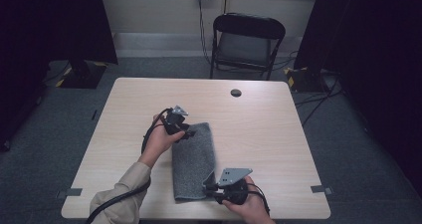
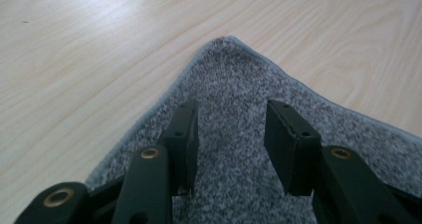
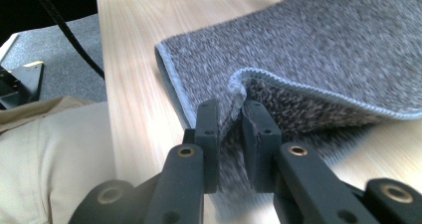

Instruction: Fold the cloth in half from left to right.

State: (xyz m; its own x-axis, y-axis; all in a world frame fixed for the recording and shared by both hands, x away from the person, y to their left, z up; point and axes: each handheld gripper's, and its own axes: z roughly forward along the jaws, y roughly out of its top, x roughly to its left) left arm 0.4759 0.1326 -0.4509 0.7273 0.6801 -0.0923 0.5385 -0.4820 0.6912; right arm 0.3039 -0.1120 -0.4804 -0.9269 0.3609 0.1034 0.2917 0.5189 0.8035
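Here, a folded grey towel lies lengthwise mid-table | left gripper hovers over the towel's far corner, jaws parted, pinching nothing | right gripper at the near edge, jaws clamped on a pinched-up fold of the cloth.

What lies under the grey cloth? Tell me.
Under the grey cloth lies the wooden table. Its folded layers hide whatever else might be beneath; the right hand-held gripper pinches one raised edge.
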